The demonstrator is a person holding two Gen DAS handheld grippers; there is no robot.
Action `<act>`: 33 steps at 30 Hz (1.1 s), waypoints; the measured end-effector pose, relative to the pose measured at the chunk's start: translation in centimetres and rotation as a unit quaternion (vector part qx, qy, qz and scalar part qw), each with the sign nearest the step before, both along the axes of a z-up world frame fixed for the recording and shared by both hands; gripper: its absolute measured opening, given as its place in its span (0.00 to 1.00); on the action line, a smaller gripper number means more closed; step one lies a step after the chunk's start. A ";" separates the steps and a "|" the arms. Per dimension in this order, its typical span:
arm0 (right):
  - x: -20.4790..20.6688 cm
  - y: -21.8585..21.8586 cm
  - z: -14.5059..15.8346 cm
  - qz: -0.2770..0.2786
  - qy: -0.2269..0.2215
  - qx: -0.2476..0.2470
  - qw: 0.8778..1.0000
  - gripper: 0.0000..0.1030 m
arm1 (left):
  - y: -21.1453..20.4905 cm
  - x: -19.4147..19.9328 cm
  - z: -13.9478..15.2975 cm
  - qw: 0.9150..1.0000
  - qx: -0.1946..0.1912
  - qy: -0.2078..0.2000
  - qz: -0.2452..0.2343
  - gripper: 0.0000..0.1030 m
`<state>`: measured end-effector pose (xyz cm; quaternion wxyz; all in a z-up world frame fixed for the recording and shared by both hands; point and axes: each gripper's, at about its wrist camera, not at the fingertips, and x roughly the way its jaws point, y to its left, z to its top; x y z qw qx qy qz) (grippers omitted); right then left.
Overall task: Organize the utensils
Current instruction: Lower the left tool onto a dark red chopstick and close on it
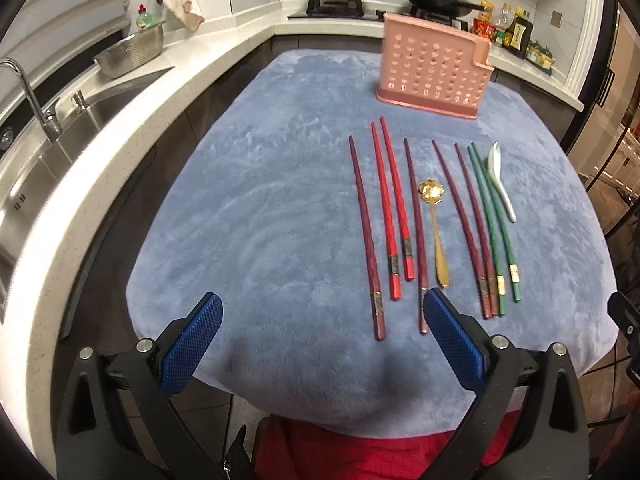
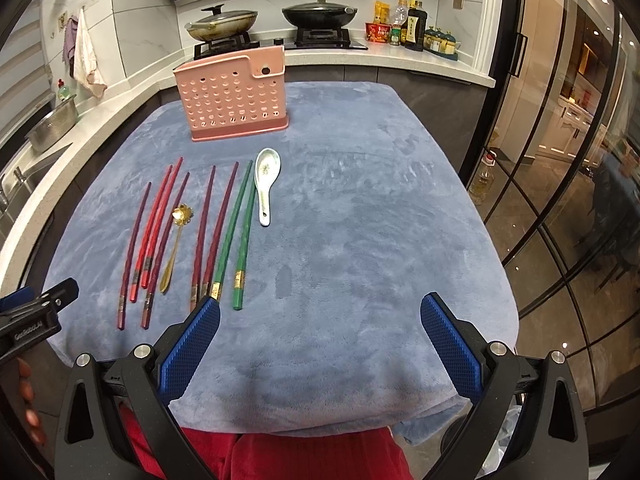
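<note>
A: What does your left wrist view show?

B: Your left gripper (image 1: 322,320) hovers wide apart over the near edge of the blue cloth (image 1: 260,200), holding nothing. The chopsticks (image 1: 396,216) lie side by side to the right of centre, with the gold spoon (image 1: 434,232) among them and the white spoon (image 1: 500,180) at the far right. The pink holder (image 1: 434,76) stands upright beyond them, near the far edge.

A: And your right wrist view?

B: Your right gripper (image 2: 320,320) also spreads wide and empty above the near edge. Here the chopsticks (image 2: 200,232) lie to the left; the green pair (image 2: 236,236) ends just beside your left fingertip (image 2: 204,320). The white spoon (image 2: 266,184) lies just right of the green pair, and the pink holder (image 2: 234,96) stands far left of centre. Your left gripper (image 2: 36,312) shows at the left edge.
</note>
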<state>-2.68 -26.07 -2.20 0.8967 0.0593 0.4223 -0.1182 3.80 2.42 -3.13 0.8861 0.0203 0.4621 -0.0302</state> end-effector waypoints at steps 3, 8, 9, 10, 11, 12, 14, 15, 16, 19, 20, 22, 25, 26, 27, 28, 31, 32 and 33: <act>0.8 0.0 -0.6 0.005 0.004 0.004 1.000 0.93 | -0.3 1.0 -1.1 1.000 0.001 0.005 -0.006 0.92; 2.0 -0.1 -1.4 0.007 0.007 0.007 1.000 0.93 | -0.9 2.6 -3.3 1.000 0.009 0.023 -0.016 0.81; 2.3 -0.2 -1.6 0.007 0.008 0.007 1.000 0.93 | -0.9 2.8 -3.7 0.999 0.008 0.028 -0.016 0.78; 2.5 -0.2 -1.7 0.007 0.010 0.008 1.000 0.93 | -0.9 3.1 -4.3 0.999 0.007 0.038 -0.016 0.74; 2.7 -0.3 -1.8 0.007 0.012 0.008 1.000 0.93 | -0.8 3.2 -4.6 0.999 0.006 0.043 -0.014 0.72; 2.9 -0.3 -1.9 0.006 0.013 0.009 1.000 0.93 | -0.8 3.3 -4.9 0.999 0.005 0.047 -0.013 0.71; 3.1 -0.3 -2.1 0.007 0.016 0.010 1.000 0.93 | -0.8 3.3 -5.5 0.998 0.002 0.055 -0.015 0.67; 3.3 -0.3 -2.2 0.007 0.017 0.010 1.000 0.93 | -0.8 3.3 -5.6 0.998 0.002 0.057 -0.016 0.66; 3.4 -0.3 -2.3 0.008 0.019 0.011 1.000 0.93 | -0.8 3.3 -5.8 0.998 -0.001 0.060 -0.018 0.66; 4.0 -0.1 -2.6 0.010 0.024 0.012 1.000 0.93 | -0.9 3.3 -6.0 0.998 -0.010 0.063 -0.021 0.66; 4.2 -0.1 -2.6 0.011 0.024 0.011 1.000 0.93 | -1.0 3.4 -6.1 0.998 -0.010 0.064 -0.024 0.66; 4.5 0.0 -2.7 0.013 0.025 0.010 1.000 0.93 | -1.2 3.5 -6.4 0.997 -0.007 0.069 -0.027 0.65; 4.9 0.2 -2.8 0.016 0.024 0.010 1.000 0.92 | -1.3 3.3 -6.7 0.998 0.000 0.063 -0.028 0.60; 5.3 0.3 -2.9 0.019 0.024 0.010 0.999 0.89 | -1.3 3.3 -6.7 0.998 0.000 0.062 -0.028 0.54; 5.5 0.3 -3.0 0.021 0.025 0.011 0.999 0.85 | -1.2 3.3 -6.6 0.998 -0.002 0.059 -0.028 0.50; 5.8 0.4 -3.1 0.023 0.026 0.012 0.999 0.83 | -1.2 3.3 -6.6 0.998 -0.003 0.058 -0.028 0.41; 7.4 0.6 -3.5 0.033 0.029 0.014 0.999 0.73 | -0.6 3.7 -6.5 0.998 -0.013 0.059 -0.023 0.15; 8.3 0.7 -3.6 0.037 0.029 0.015 0.999 0.70 | -0.4 3.9 -6.5 0.998 -0.016 0.060 -0.019 0.11; 8.7 0.8 -3.7 0.039 0.029 0.017 0.999 0.66 | -0.2 4.1 -6.5 0.998 -0.020 0.061 -0.019 0.11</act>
